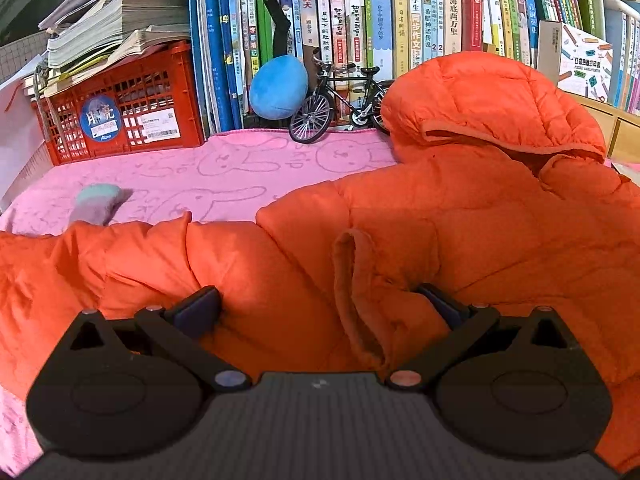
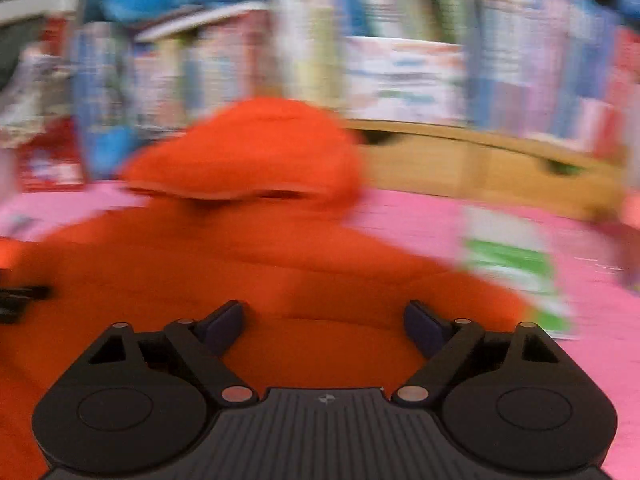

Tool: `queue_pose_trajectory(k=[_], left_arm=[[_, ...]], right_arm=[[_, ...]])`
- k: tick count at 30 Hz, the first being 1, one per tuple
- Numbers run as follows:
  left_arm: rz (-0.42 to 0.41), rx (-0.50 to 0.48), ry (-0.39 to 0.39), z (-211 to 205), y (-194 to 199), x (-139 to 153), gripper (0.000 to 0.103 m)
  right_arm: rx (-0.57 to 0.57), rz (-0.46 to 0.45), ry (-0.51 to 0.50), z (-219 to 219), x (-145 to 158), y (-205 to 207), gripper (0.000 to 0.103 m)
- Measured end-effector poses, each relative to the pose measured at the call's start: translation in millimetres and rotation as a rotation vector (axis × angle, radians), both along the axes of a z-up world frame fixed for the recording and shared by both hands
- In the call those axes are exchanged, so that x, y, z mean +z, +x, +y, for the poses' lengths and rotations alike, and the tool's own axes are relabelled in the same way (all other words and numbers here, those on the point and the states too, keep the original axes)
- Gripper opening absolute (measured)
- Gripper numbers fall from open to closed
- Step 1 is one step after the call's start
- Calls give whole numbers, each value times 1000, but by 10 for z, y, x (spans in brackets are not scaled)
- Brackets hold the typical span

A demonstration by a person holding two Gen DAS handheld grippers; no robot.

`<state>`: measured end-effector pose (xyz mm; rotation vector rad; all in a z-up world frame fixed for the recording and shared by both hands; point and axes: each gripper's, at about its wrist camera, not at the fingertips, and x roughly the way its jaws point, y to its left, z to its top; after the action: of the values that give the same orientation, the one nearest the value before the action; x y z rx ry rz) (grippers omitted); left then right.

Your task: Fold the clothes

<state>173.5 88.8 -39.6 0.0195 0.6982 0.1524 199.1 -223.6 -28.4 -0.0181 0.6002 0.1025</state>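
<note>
i see the orange hooded jacket (image 1: 460,208) lying on the pink blanket (image 1: 224,176), hood toward the bookshelf (image 1: 400,12), one sleeve stretched out to the left and the cuff of another section resting across the body. my left gripper (image 1: 320,308) and right gripper (image 2: 324,326) both sit low over the jacket with jaws spread wide, holding nothing. i judge the fold at most partial; the right view is blurred.
</note>
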Motion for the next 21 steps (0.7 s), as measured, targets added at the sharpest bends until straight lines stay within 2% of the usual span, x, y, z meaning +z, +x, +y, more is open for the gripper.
queue_pose_trajectory(k=[6,12,16,19,21], left_arm=[[0,-2,3,-3,1,1,103],[0,-1,9,-12,-2,-3,103],[-1,-1,9,-13,-2,-6,103],[-1,-2,6,-7,-2,-7,103],[-1,-2,3,-2,-2,-8,103]], right_arm=[[-158,-27,14,-267,48,-85,99],[-281,-70,33,-411,126,-217,93],[-33,-109,237,-7,280,-460,95],[164,-53,336,317,247,-510,96],[226,-5,385,435,188,-509,98]])
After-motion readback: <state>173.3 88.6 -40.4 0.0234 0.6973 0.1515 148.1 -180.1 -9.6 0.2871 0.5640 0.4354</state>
